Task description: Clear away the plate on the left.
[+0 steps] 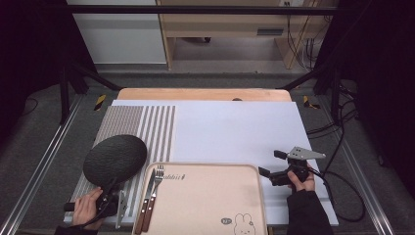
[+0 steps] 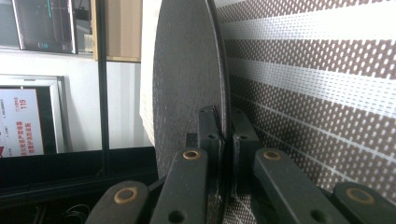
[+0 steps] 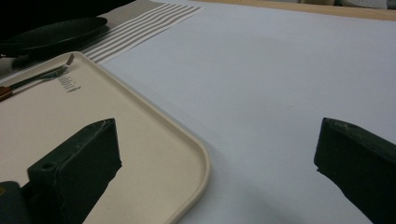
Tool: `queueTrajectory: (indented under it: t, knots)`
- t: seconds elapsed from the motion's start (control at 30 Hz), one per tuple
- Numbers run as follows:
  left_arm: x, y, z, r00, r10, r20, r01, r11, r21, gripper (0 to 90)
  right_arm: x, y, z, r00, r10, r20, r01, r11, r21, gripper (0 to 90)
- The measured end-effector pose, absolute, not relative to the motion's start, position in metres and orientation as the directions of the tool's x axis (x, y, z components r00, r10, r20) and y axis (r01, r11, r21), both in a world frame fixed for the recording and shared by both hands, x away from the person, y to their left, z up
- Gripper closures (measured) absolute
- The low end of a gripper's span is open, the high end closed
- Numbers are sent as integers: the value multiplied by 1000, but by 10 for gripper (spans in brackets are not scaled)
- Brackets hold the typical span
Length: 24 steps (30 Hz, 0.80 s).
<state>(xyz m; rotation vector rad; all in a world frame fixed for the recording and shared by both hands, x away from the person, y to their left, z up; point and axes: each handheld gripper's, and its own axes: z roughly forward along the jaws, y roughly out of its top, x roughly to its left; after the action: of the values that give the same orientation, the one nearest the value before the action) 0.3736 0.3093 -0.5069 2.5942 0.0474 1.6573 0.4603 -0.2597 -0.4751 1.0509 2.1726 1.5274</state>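
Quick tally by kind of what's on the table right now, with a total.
Plate: 1, black, clamped at its rim
Tray: 1
Fork: 1
Knife: 1
Striped mat: 1
Total: 5

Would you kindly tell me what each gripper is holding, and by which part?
The left gripper clamps the black plate by its near rim. The right gripper is open and holds nothing.

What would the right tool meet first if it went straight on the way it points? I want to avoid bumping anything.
Probably the tray: the open right tool points left toward its near corner, though its height above the rim is unclear.
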Motion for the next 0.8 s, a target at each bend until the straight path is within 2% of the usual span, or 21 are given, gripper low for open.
queueTrajectory:
  t: [0.37, 0.67, 0.8]
  knots:
    - [371, 310, -501, 419, 103, 902, -1, -993, 114, 854, 460, -259, -475, -693, 699, 175, 404, 175, 898, 5]
    - [361, 301, -485, 380, 131, 916, -4, -990, 143, 854, 461, -260, -475, -694, 700, 171, 400, 176, 900, 5]
    - [358, 293, -479, 370, 126, 921, -43, -987, 153, 854, 460, -259, -475, -693, 699, 176, 404, 174, 898, 5]
